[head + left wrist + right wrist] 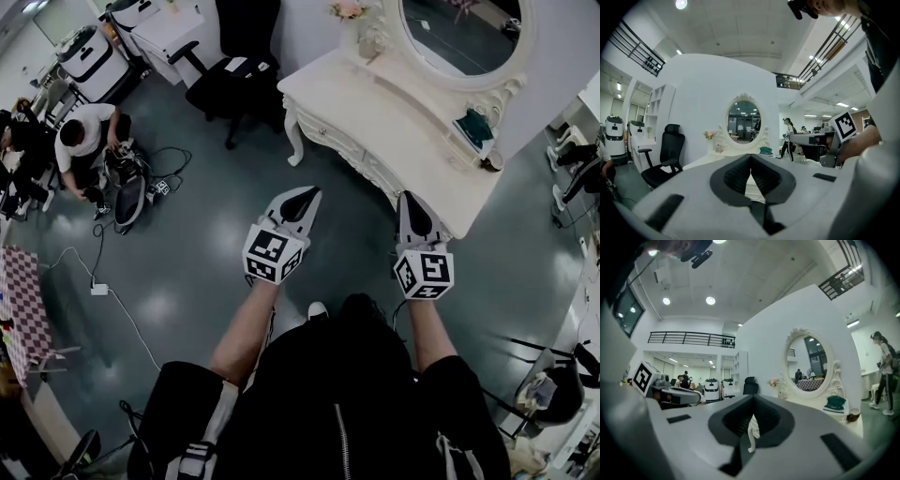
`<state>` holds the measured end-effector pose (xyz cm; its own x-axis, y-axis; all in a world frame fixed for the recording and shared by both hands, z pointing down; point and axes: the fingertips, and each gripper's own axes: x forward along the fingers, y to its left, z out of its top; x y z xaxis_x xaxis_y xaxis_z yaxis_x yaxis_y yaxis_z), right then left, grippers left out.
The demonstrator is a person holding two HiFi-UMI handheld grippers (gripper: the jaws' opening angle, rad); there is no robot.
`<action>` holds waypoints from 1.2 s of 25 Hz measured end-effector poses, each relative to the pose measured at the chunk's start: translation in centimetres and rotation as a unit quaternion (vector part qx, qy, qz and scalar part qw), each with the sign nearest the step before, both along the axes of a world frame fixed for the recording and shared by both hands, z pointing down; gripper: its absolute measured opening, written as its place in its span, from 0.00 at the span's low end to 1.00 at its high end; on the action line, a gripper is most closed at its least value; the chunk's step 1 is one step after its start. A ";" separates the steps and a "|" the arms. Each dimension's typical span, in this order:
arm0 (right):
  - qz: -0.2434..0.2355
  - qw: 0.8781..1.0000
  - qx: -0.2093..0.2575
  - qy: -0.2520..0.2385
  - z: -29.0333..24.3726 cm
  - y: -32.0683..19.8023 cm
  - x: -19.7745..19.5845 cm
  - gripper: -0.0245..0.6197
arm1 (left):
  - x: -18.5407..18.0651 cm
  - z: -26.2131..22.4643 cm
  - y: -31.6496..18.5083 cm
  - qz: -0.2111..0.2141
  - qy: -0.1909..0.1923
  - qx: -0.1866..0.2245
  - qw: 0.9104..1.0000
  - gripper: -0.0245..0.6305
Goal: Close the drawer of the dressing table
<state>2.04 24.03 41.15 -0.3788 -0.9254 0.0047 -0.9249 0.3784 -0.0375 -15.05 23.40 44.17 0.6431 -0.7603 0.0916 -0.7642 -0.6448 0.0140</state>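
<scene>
Grey floor (187, 253) bears white carved dressing table (394, 131); left gripper (304, 197), right gripper (410, 201) fingers (771, 420) together.

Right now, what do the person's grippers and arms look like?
The left gripper and right gripper are pale grey wedges tapering to a point, with black ribbed pads inside. Each carries a white cube with black square markers. The person wears black sleeves ending near the elbows.

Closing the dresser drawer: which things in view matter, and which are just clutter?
Job:
- dressing table
- left tool, shut
- right tool, shut

Lying about:
- black office chair
- teal item on the tabletop
- flowers
- floor cable
- checked cloth
</scene>
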 end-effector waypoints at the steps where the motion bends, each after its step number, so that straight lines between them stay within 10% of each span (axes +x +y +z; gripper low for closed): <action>1: 0.001 1.000 -0.001 0.000 0.1 0.1 -0.3 0.03 | -0.4 0.1 0.0 0.000 0.001 0.000 1.000 0.04; 19: 0.014 1.000 -0.020 0.000 2.2 -4.8 -0.8 0.03 | -1.2 1.5 -5.2 0.005 0.006 -0.010 1.000 0.04; 30: 0.035 0.999 -0.035 -0.011 3.7 -17.6 1.0 0.03 | 0.4 2.8 -18.5 0.024 0.000 -0.022 0.999 0.04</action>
<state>3.09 6.46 44.82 -0.3138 -0.9475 0.0622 -0.9478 0.3086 -0.0810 -14.64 4.89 46.95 0.6787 -0.7238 0.1244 -0.7324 -0.6795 0.0422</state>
